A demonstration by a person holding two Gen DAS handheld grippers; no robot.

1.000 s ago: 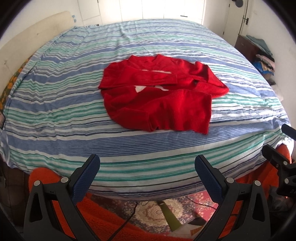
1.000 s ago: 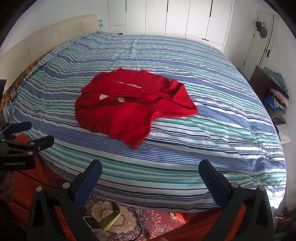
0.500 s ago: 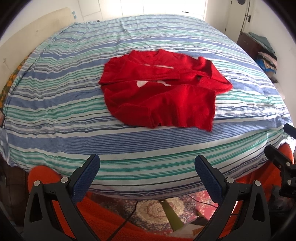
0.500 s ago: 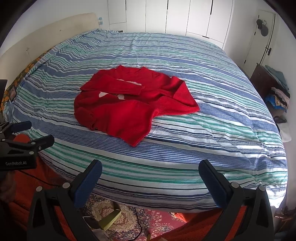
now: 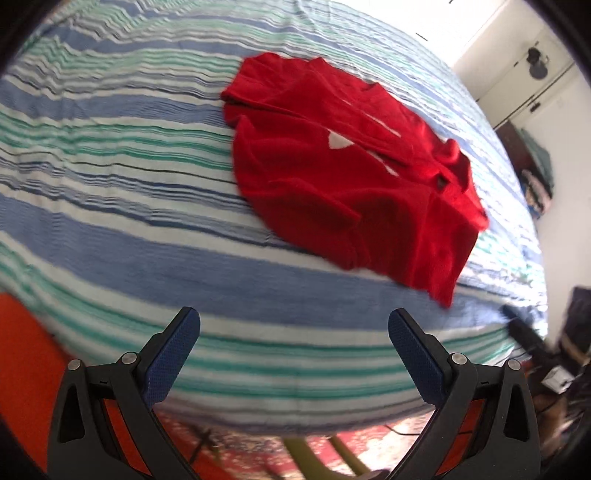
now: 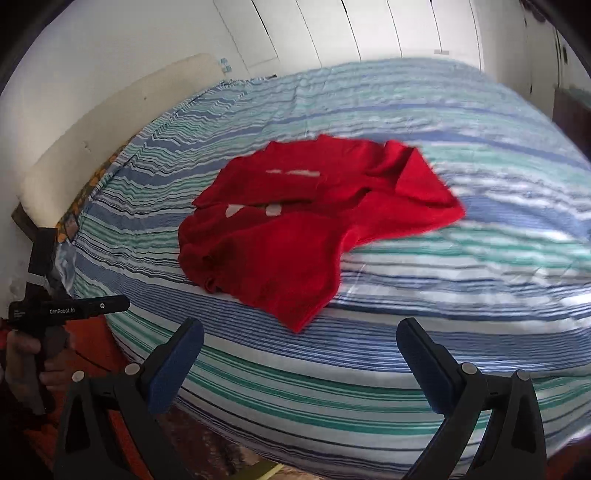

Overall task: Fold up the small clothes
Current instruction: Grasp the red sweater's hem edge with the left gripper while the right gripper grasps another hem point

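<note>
**Approach phase, no grasp yet**

Sweater, red, partly folded: sleeves crossed over chest, white patches showing through. Lies mid-bed on striped cover, well clear of near bed edge. Long axis roughly perpendicular to that edge: hem end nearest, one hem corner closest of all, neck end pointing toward wardrobe doors. Headboard off to sweater's left side.

Left gripper: fingers spread wide, empty, hovering above near edge, short of sweater hem. Right gripper: same, wide apart, nothing held, lined up just short of that hem corner. Hand on left tool's handle visible at far left in right wrist view.

Step, as judged: closing in for hem-to-neck fold. Next move needs both grippers down at hem corners, pinch full thickness, lift and carry toward collar. Motion blur in both views; fine fabric detail unclear.
</note>
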